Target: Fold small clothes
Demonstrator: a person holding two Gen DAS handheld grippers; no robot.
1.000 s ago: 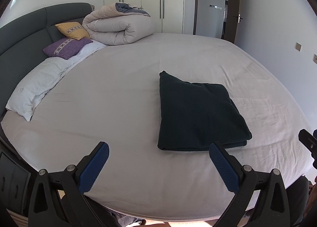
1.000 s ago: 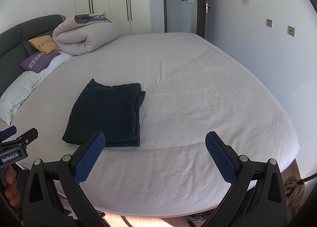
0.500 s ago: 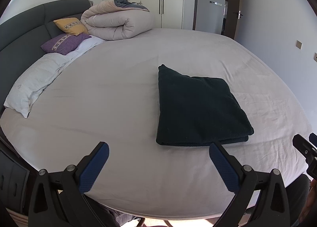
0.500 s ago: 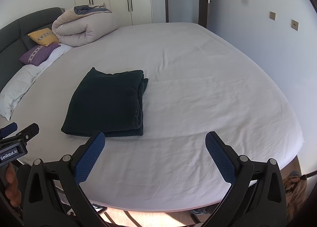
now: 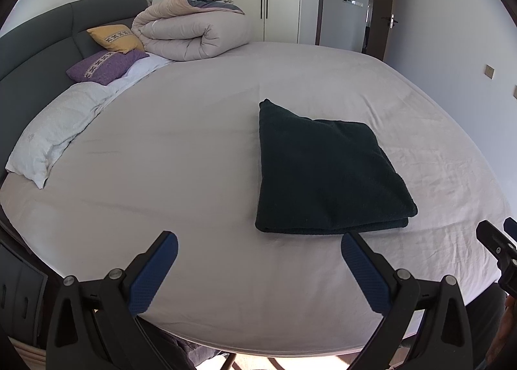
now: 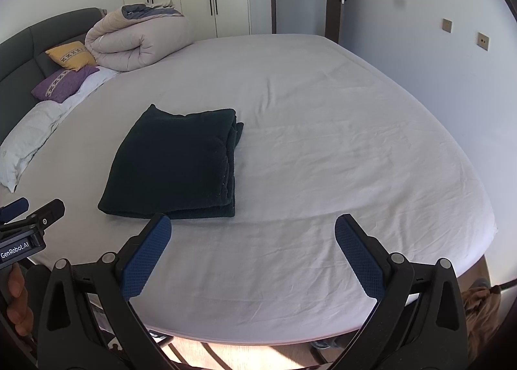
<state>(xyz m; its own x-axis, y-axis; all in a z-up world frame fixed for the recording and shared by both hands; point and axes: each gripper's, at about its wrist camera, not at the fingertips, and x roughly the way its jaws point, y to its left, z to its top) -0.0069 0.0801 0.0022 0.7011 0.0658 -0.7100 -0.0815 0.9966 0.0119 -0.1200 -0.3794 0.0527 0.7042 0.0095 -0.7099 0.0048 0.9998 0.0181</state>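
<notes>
A dark green garment (image 5: 323, 173) lies folded into a neat rectangle on the light grey bed sheet (image 5: 181, 156); it also shows in the right wrist view (image 6: 177, 163). My left gripper (image 5: 258, 257) is open and empty, held above the near edge of the bed, just short of the garment's near edge. My right gripper (image 6: 252, 244) is open and empty, to the right of the garment's near corner. Neither gripper touches the cloth.
A rolled beige duvet (image 5: 190, 34), a yellow cushion (image 5: 116, 37), a purple cushion (image 5: 103, 66) and a white pillow (image 5: 55, 134) lie along the dark headboard (image 5: 29, 56). Wardrobes and an open door stand behind. The bed edge runs just below the grippers.
Both grippers have drawn back and lifted slightly, so the bed sits a little lower in view. The folded garment has not moved. Both grippers stay open.
</notes>
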